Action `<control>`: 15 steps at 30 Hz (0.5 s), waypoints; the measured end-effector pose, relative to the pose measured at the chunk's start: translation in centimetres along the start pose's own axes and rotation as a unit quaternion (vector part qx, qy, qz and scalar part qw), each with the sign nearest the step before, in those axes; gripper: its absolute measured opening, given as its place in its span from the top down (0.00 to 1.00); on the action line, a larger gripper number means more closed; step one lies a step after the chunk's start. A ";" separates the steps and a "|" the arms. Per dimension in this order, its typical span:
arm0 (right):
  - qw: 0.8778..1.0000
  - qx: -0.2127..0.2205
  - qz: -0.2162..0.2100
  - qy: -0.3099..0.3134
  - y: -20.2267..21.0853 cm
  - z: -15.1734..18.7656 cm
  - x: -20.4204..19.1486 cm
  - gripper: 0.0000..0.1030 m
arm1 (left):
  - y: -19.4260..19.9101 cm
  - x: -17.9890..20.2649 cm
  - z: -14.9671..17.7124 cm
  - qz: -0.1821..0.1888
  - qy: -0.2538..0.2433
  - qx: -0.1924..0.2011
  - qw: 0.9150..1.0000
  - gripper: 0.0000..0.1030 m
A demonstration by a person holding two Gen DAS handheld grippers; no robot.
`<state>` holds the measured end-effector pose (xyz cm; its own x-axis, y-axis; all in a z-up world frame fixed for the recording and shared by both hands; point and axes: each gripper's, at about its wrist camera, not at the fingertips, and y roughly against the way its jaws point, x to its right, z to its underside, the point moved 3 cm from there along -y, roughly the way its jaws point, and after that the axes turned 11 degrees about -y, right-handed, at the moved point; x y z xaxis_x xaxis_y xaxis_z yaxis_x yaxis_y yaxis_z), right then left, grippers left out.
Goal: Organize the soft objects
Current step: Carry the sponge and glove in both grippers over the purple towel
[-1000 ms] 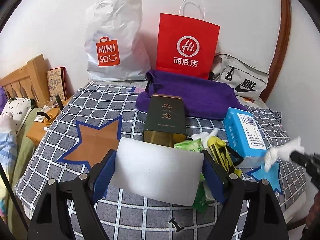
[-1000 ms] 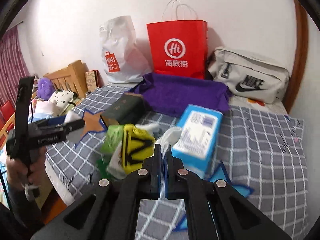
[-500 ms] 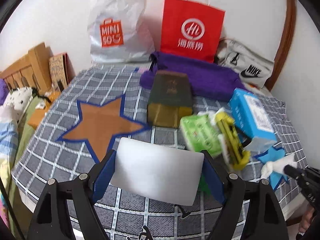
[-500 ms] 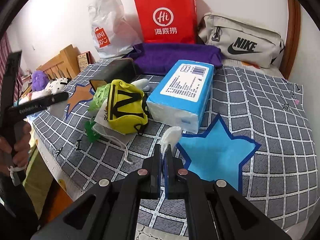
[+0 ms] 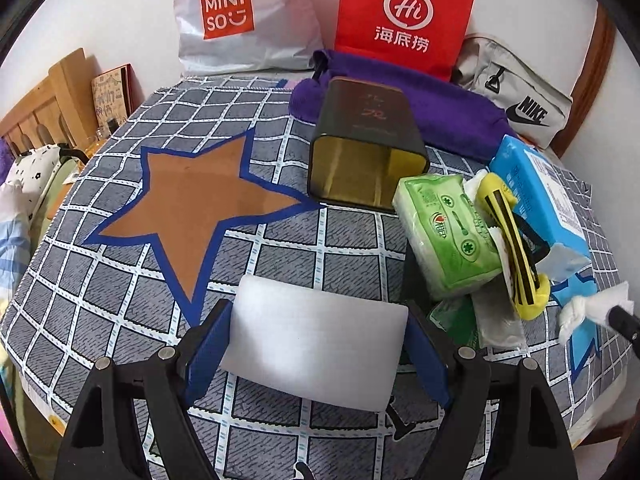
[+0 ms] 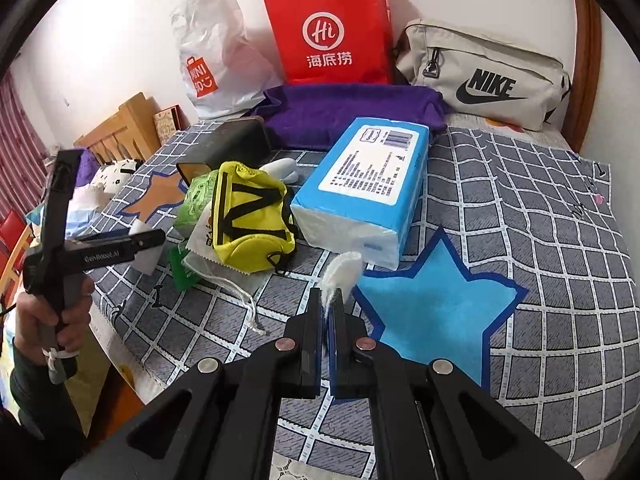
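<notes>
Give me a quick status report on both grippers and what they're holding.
Left gripper clamped on white foam block, above the checked cloth. Right gripper shut on white tissue, beside blue star. Nothing blocking.

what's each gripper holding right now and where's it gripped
Left gripper: white foam block, clamped across its two short ends. Right gripper: small white cloth piece, pinched at its lower end.

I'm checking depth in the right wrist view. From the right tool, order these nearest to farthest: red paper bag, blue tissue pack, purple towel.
1. Blue tissue pack, just ahead of the right tool, slightly right.
2. Purple towel, behind the pack, mid-bed.
3. Red paper bag, standing at the wall, farthest.
</notes>
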<state>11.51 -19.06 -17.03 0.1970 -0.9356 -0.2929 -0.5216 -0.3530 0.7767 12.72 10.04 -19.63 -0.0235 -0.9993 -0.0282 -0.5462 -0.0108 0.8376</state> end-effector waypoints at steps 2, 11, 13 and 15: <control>1.000 0.001 0.000 -0.001 0.2 -0.3 0.1 0.98 | -0.2 -0.1 -0.1 0.003 0.004 -0.003 1.000 0.21; 0.999 0.020 -0.027 0.000 2.1 -2.4 0.0 0.98 | 2.2 -0.1 -2.6 0.003 0.008 0.018 1.000 0.21; 0.999 0.028 -0.033 0.002 2.6 -3.2 -0.1 0.98 | 2.8 0.0 -3.3 0.001 0.006 0.025 1.000 0.21; 0.999 0.034 -0.034 0.005 2.9 -4.0 -0.2 0.98 | 3.5 0.1 -4.3 -0.004 0.002 0.033 0.999 0.21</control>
<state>13.29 -19.89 -12.48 0.2420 -0.9096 -0.3378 -0.5621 -0.4152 0.7153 14.42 9.79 -14.33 -0.0158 -0.9994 -0.0318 -0.6005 -0.0159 0.7994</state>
